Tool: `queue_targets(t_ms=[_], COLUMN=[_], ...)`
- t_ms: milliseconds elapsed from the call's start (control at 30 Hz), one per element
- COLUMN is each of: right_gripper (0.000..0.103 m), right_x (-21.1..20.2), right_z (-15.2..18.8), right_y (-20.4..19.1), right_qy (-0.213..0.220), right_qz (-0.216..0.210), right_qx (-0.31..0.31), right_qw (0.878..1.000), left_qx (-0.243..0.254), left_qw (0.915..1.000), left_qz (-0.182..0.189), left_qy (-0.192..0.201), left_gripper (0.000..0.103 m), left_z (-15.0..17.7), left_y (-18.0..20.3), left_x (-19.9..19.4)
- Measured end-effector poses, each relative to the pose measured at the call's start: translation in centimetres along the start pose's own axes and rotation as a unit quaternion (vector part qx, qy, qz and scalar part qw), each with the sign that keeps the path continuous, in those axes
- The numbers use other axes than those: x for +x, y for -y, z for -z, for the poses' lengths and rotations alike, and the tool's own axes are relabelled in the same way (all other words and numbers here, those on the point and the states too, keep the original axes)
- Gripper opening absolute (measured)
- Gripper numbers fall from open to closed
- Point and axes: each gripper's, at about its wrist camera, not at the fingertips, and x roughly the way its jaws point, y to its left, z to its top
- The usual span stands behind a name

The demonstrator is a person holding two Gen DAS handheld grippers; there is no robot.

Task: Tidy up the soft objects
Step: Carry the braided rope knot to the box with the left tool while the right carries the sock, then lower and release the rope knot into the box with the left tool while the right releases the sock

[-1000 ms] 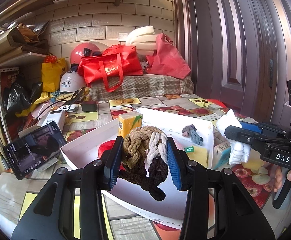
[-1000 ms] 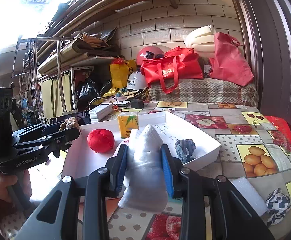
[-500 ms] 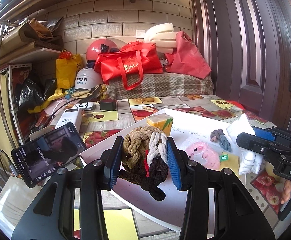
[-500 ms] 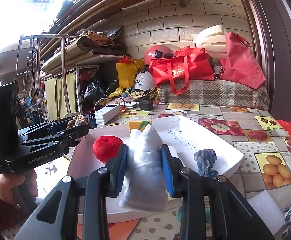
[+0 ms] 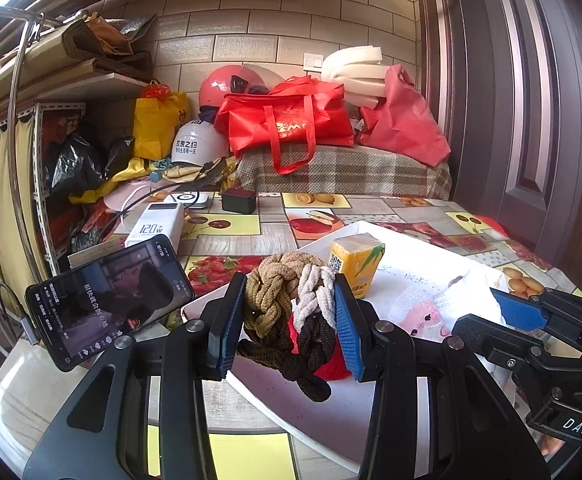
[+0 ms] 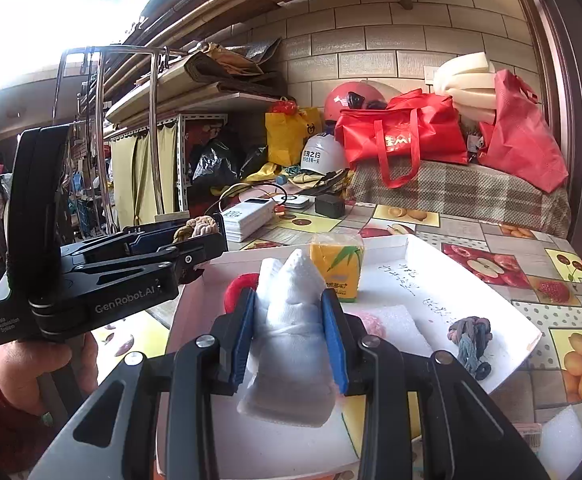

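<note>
Left wrist view: the left gripper (image 5: 289, 316) fingers pinch a braided rope (image 5: 287, 312) above the white tray (image 5: 411, 248) — the right gripper (image 6: 289, 340) likewise clamps white cloth (image 6: 291, 320) over it, presumably for dropping in.

A white rectangular power bank (image 5: 155, 225) on the fruit-patterned tablecloth is showing "120w" on its end face. The black body of the left gripper (image 6: 195, 242), seen from the right wrist, is carrying "GenRobot.AI" in pale letters, with a smaller two-line label near its rear too small to read. The black body of the right gripper (image 5: 503, 312), seen from the left wrist, is showing "DAS" at its lower edge. A yellow soft drink-carton-shaped block (image 5: 355, 266) in the white tray (image 5: 323, 412) is bearing a QR code. Chinese characters are standing on a white helmet (image 5: 195, 146) and a red tote bag (image 5: 287, 120); handwriting on the tray floor is unreadable.
</note>
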Motion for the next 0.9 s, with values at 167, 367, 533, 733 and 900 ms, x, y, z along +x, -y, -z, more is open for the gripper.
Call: queue_targets(t_ms=[167, 367, 533, 733, 900], right_gripper=[0.033, 0.033, 0.033, 0.033, 0.033], right_x=[0.9, 3.0, 4.8, 4.4, 3.3], right_z=[0.0, 0.2, 0.5, 0.4, 0.3], right_y=[-0.2, -1.3, 0.5, 4.5, 6.5], right_qy=[-0.023, -0.078, -0.125, -0.112, -0.081], right_qz=[-0.016, -0.039, -0.010, 0.072, 0.099], right_qx=[-0.006, -0.032, 0.011, 0.071, 0.114], right_qw=[1.000, 0.996, 0.992, 0.989, 0.985], left_qx=[0.021, 0.016, 0.026, 0.024, 0.024], left_qw=[0.9997, 0.9996, 0.9993, 0.9992, 0.9992], left_qz=[-0.002, 0.004, 0.009, 0.014, 0.016], left_qy=[-0.010, -0.023, -0.025, -0.027, -0.027], left_gripper=[0.042, 0.042, 0.042, 0.042, 0.042], left_z=[-0.3, -0.5, -0.5, -0.5, -0.8], left_y=[0.7, 0.4, 0.6, 0.6, 0.8], left_x=[1.3, 2.0, 2.1, 2.3, 2.9])
